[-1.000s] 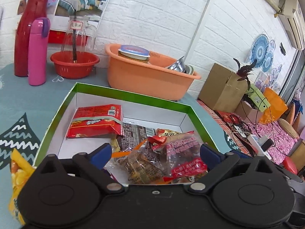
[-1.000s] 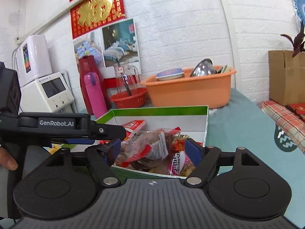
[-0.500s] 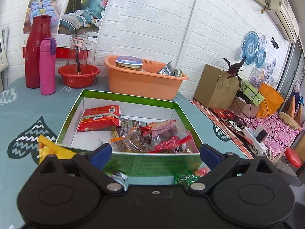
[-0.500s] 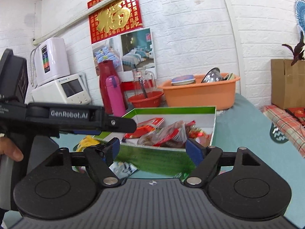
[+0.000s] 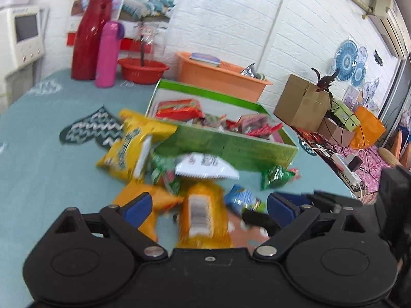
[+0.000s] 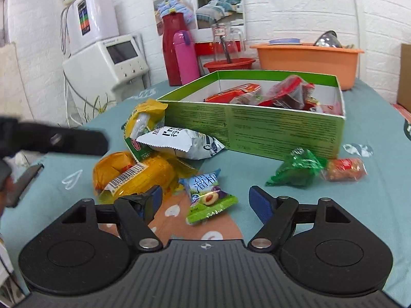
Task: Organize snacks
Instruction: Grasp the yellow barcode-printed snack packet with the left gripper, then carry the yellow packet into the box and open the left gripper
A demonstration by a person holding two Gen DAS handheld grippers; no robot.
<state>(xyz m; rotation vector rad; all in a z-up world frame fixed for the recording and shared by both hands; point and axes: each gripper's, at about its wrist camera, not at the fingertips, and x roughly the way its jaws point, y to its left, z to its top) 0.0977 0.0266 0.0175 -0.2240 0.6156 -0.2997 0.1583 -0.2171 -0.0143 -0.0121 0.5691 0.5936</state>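
Right wrist: green box (image 6: 259, 125) of red snack packets (image 6: 287, 93) (both tools (image 6: 205, 201) released, empty).

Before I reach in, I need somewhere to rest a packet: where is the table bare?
Bare cloth lies right of the green box, beyond the green packet, and left of the yellow packets. The near front of the box is crowded.
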